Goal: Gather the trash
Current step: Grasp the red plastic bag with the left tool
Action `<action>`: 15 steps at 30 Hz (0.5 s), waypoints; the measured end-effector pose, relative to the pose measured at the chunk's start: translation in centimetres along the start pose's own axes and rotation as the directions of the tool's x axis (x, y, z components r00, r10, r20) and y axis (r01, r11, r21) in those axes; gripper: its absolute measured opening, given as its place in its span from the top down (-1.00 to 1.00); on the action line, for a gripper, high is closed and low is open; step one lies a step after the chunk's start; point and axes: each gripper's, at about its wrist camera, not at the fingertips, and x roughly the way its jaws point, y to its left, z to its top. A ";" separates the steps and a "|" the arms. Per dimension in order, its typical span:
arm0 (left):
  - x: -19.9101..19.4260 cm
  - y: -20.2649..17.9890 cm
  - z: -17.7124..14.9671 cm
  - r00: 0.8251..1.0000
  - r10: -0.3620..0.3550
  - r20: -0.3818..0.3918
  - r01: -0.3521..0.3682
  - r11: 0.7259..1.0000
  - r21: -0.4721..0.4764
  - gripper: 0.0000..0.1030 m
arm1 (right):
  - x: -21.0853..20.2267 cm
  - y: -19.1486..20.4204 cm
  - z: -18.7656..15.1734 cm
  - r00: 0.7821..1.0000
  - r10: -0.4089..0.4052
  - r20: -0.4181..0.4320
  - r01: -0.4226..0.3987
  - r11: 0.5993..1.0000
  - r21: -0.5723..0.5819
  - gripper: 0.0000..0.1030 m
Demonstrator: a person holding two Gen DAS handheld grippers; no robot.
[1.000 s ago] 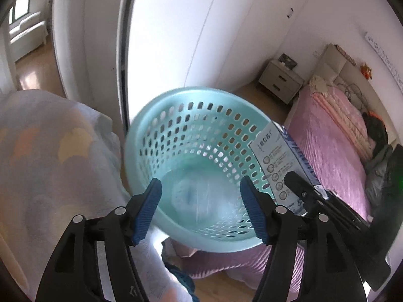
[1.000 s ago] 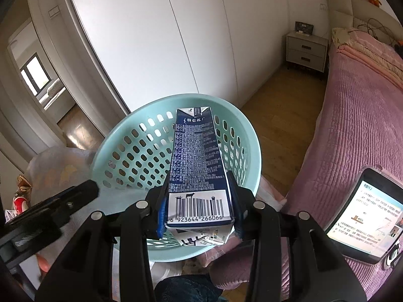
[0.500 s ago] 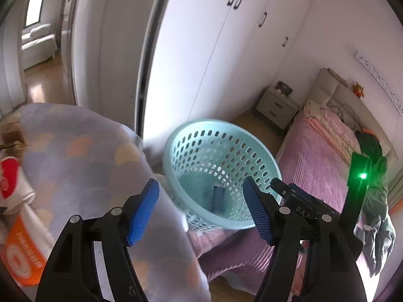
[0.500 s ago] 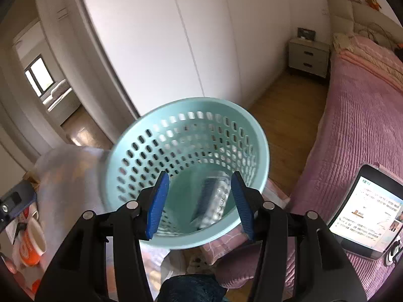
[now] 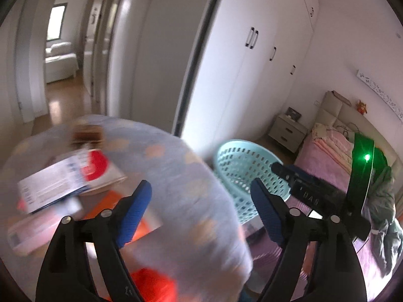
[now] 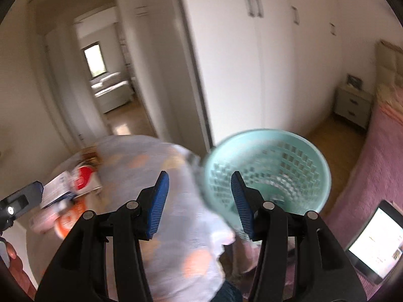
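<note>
Trash pile [image 5: 63, 183] on table [image 5: 191, 181] lies left of both fingers; left gripper [image 5: 201, 209] nearer, opening, empty; right gripper [image 6: 199, 201] apart, empty; basket [image 6: 267, 171] right.

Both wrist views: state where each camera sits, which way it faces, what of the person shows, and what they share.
Left wrist view: sits behind the left tongs, whose jaws are opening with nothing between them; faces down over a patterned cloth strewn with boxes; the right tongs show at the right.
Right wrist view: sits behind the empty right tongs; faces the cloth and wardrobe; a hand shows at lower left.
Shared: the teal basket, cloth, boxes and doorway.
</note>
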 end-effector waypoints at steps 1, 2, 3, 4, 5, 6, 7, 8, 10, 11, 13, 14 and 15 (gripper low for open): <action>-1.0 0.9 -0.6 1.000 0.008 0.004 -0.008 1.000 -0.003 -0.58 | -0.2 1.0 -0.2 1.000 0.026 0.002 -0.026 1.000 -0.017 0.07; -1.9 2.0 -1.3 1.000 0.014 0.005 -0.014 1.000 -0.010 -0.62 | -0.4 1.8 -0.5 0.999 0.045 0.001 -0.045 0.998 -0.033 0.07; -2.3 2.5 -1.7 1.000 0.016 0.003 -0.016 1.000 -0.015 -0.66 | -0.4 2.4 -0.7 0.998 0.056 -0.001 -0.056 0.997 -0.045 0.07; -3.0 3.4 -2.6 1.000 0.020 -0.009 -0.020 1.000 -0.020 -0.68 | -0.4 3.3 -1.0 0.998 0.068 -0.005 -0.068 0.996 -0.062 0.07; -3.3 3.8 -3.2 1.000 0.024 -0.019 -0.025 1.000 -0.017 -0.69 | -0.3 4.1 -1.3 0.997 0.079 -0.012 -0.079 0.994 -0.076 0.07; -3.6 4.3 -3.8 0.999 0.031 -0.030 -0.032 0.999 -0.014 -0.69 | -0.2 4.6 -1.5 0.996 0.089 -0.018 -0.090 0.992 -0.085 0.07; -3.9 4.9 -4.8 0.998 0.040 -0.046 -0.040 0.999 -0.012 -0.69 | -0.2 5.3 -1.8 0.995 0.100 -0.027 -0.103 0.990 -0.095 0.07; -4.0 5.3 -5.5 0.998 0.038 -0.059 -0.039 0.999 -0.008 -0.69 | 0.0 6.1 -2.2 0.993 0.113 -0.037 -0.116 0.987 -0.109 0.07; -3.8 6.1 -6.9 0.995 0.031 -0.096 -0.032 0.999 -0.003 -0.69 | 0.2 7.1 -2.7 0.991 0.126 -0.052 -0.132 0.983 -0.125 0.07; -3.6 6.4 -7.7 0.993 0.033 -0.114 -0.033 0.999 -0.003 -0.70 | 0.4 7.6 -2.9 0.989 0.137 -0.062 -0.144 0.981 -0.130 0.07; -3.1 6.7 -9.1 0.988 0.026 -0.154 -0.026 1.000 0.005 -0.70 | 0.7 8.5 -3.4 0.985 0.156 -0.078 -0.166 0.976 -0.141 0.07; -2.7 6.5 -9.5 0.985 0.029 -0.169 -0.028 1.000 0.011 -0.70 | 0.7 9.0 -3.8 0.983 0.162 -0.084 -0.173 0.974 -0.148 0.07; -2.5 6.4 -10.0 0.983 0.034 -0.183 -0.030 0.999 0.024 -0.70 | 0.8 9.4 -4.1 0.982 0.167 -0.090 -0.180 0.972 -0.154 0.07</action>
